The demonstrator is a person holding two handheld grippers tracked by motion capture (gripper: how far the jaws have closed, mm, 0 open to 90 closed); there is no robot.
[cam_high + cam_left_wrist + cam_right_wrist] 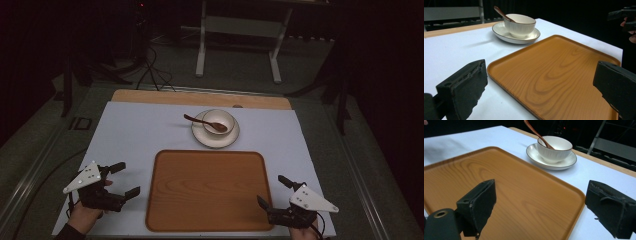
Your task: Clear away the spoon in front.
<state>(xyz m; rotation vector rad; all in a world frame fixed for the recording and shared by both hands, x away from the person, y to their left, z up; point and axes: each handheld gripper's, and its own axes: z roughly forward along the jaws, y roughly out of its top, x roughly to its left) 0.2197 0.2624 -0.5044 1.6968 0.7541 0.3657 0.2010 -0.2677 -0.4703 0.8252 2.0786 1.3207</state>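
Note:
A wooden tray (pixel 207 190) lies empty at the front middle of the white table cover. Behind it a white bowl (pixel 218 121) stands on a white saucer (pixel 215 138), with a brown spoon (pixel 205 123) resting in the bowl, handle to the left. My left gripper (pixel 125 180) is open at the tray's left edge, jaws wide with nothing between them. At the tray's front right corner my right gripper (pixel 272 191) is open too. The left gripper view has the tray (pixel 554 72), bowl (pixel 520 23) and saucer (pixel 502 32); the right gripper view has the tray (pixel 506 185), bowl (pixel 555 148) and spoon (pixel 536 133).
The white cover (pixel 145 130) lies over a wooden tabletop (pixel 200 98) whose far strip shows bare. A white metal frame (pixel 240 30) stands on the floor beyond the table, and cables (pixel 150 75) run over the floor at the back left.

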